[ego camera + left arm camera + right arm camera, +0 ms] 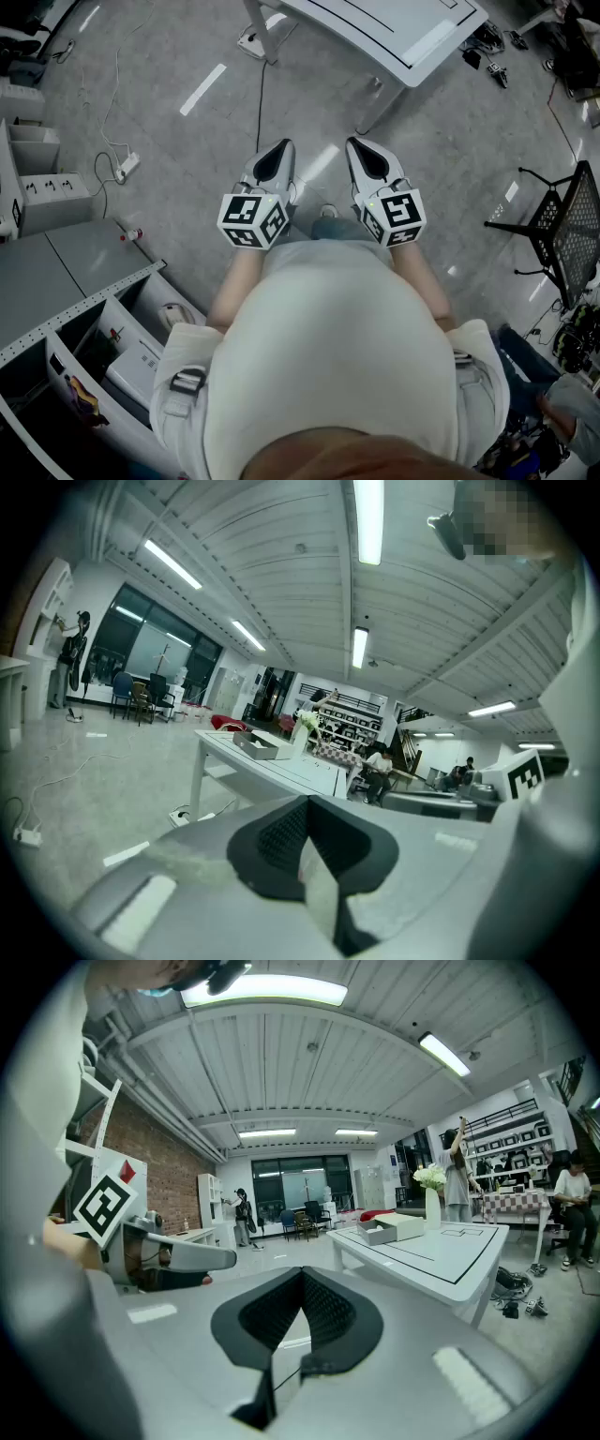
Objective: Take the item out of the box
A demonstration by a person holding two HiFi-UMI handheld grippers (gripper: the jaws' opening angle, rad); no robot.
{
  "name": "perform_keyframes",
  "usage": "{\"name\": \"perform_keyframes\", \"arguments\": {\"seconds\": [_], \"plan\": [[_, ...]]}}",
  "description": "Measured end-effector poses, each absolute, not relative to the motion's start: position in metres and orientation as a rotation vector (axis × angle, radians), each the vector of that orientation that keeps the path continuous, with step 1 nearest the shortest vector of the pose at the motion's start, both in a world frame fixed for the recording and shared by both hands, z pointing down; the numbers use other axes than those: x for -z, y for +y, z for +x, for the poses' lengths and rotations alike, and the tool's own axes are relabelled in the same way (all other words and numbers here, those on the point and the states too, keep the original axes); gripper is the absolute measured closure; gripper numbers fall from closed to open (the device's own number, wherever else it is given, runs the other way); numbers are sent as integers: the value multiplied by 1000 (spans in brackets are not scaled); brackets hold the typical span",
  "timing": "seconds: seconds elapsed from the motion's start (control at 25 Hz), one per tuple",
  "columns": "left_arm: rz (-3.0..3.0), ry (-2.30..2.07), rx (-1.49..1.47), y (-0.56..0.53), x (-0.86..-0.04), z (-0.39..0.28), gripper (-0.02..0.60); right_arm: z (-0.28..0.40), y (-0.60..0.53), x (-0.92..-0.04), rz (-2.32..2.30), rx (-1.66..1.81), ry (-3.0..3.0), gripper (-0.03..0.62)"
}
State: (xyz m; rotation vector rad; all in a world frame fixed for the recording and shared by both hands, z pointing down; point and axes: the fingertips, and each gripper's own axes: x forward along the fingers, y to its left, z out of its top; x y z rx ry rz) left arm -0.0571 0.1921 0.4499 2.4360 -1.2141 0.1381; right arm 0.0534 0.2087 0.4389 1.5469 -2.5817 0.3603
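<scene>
I hold both tools low in front of my body, side by side and just apart, above the pale grey concrete floor point(169, 84). My left gripper point(273, 161) has its jaws together: the dark ribbed pads meet at the tip and nothing lies between them. My right gripper point(372, 159) matches it, with its jaws closed on each other and empty. Each carries its cube of black-and-white square markers near my hands.

The long white bench with thin black lines on its top point(450, 1251) stands ahead of me, well apart from both sets of jaws. On its far part sits the shallow open grey box point(379, 1233), with a tall white vase of pale flowers point(431, 1202) just beside it. From here the box is too small for me to tell what lies inside it.

Off to my right stands a black mesh chair point(565, 230). To my left a white power strip point(127, 167) lies on the floor with its cable, near a grey metal shelf unit point(56, 328) holding small items.
</scene>
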Motion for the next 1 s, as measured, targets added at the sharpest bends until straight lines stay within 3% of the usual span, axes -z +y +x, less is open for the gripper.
{"name": "perform_keyframes", "arguments": {"seconds": [1.0], "plan": [[2421,-1262,-126,219,-449,-48,581,60,240,-440,1467,-355,-2627,597]]}}
